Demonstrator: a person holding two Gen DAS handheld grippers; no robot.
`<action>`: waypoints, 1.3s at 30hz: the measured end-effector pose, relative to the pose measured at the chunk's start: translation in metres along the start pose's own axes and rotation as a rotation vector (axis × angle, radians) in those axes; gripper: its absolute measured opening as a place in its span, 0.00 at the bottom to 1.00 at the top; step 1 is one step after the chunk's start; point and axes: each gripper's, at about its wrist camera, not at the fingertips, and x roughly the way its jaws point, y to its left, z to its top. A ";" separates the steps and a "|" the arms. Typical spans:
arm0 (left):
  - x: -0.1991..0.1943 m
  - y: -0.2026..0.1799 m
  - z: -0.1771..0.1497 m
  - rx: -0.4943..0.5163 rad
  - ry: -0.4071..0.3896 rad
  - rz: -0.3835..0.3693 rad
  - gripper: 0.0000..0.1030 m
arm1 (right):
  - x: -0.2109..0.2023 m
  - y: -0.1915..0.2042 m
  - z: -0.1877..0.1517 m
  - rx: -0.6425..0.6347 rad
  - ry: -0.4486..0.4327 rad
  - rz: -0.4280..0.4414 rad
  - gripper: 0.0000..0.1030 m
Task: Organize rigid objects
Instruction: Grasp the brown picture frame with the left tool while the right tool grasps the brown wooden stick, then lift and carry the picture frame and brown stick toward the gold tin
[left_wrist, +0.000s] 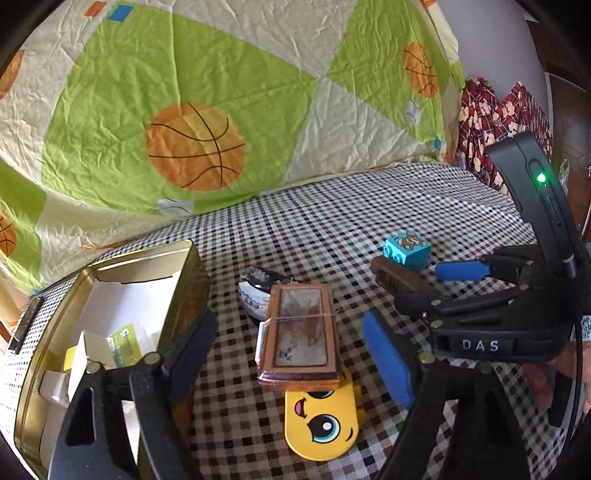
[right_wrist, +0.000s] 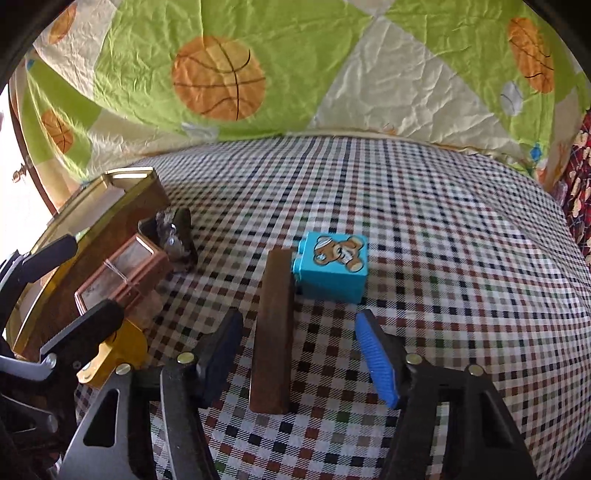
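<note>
While the right gripper (right_wrist: 299, 354) waits with its fingers wide apart, a long brown block (right_wrist: 273, 332) lies between them in the middle of the frame, not squeezed. Touching its far end sits a blue bear block (right_wrist: 332, 264). The left gripper (left_wrist: 291, 365) is spread wide too, around a brown framed box (left_wrist: 301, 332) beside the gold tin (left_wrist: 184, 288).

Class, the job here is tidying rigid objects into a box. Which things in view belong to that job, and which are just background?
Job things: tin box, brown case, yellow face toy, wooden bar, blue block, small dark object, open left gripper, open right gripper.

Background: checked cloth, basketball quilt, red patterned fabric.
</note>
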 end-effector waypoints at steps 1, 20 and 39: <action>0.003 0.000 0.000 -0.001 0.011 -0.004 0.77 | 0.002 0.001 0.000 -0.003 0.009 -0.001 0.57; 0.013 0.005 0.002 -0.025 0.042 -0.061 0.45 | -0.010 0.010 -0.002 -0.049 -0.050 -0.045 0.17; -0.016 0.014 0.002 -0.072 -0.121 -0.001 0.45 | -0.033 0.010 -0.004 -0.051 -0.177 -0.027 0.17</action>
